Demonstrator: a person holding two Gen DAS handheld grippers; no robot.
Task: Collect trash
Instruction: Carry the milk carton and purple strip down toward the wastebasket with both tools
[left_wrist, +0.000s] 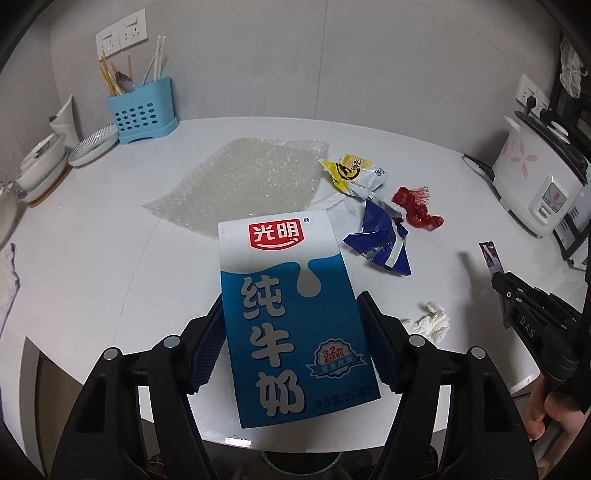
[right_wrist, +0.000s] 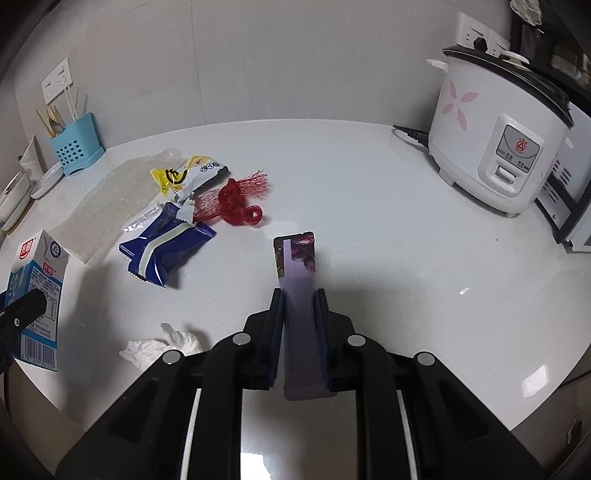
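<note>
On the countertop before me, bubble wrap lies left of a cluster of snack wrappers and mesh netting — a crumpled tissue nearer my grippers. Behind, at the wall, a utensil holder stands far left — the rice cooker far right.

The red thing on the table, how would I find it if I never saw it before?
Start at the white rice cooker by the wall and look left across the white table to the pile of wrappers. The red net lies at the pile's right edge, touching the yellow wrapper. It is the only red, see-through mesh there.
</note>
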